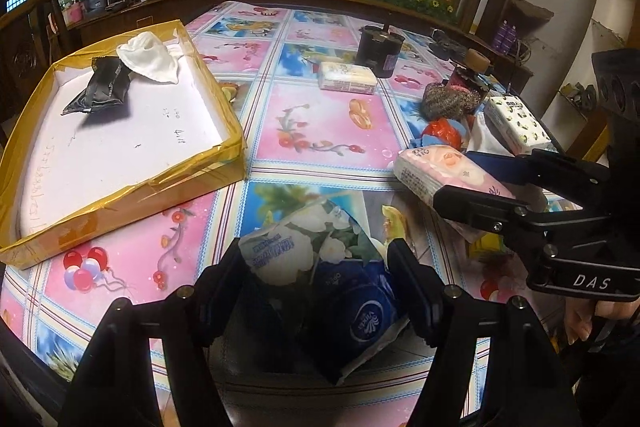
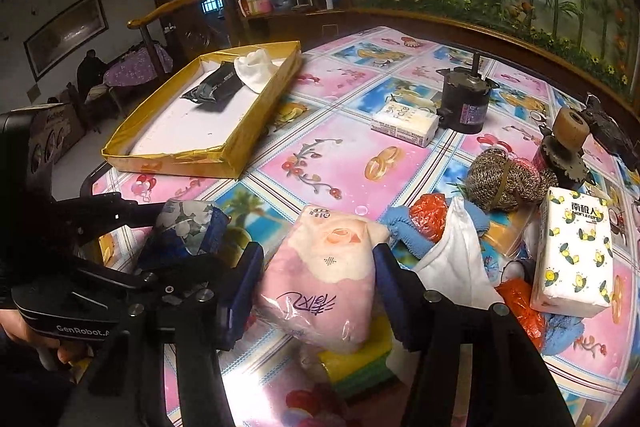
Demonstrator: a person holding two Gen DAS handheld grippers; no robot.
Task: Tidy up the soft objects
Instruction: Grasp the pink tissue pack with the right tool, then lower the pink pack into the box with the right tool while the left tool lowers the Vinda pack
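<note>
My left gripper (image 1: 316, 287) is shut on a blue and white floral tissue pack (image 1: 320, 291), held just above the table; it also shows in the right wrist view (image 2: 184, 231). My right gripper (image 2: 316, 287) is shut on a pink tissue pack (image 2: 320, 275), which also shows in the left wrist view (image 1: 444, 175). A yellow taped box (image 1: 132, 183) at the left holds a black pouch (image 1: 100, 87) and a white cloth (image 1: 150, 57).
On the flowered tablecloth lie a small tissue pack (image 2: 404, 125), a black motor (image 2: 464, 99), a lemon-print tissue pack (image 2: 574, 251), a knitted ball (image 2: 504, 179), orange bags, blue cloth, white cloth and a sponge stack (image 2: 360, 363). A wooden cabinet stands behind.
</note>
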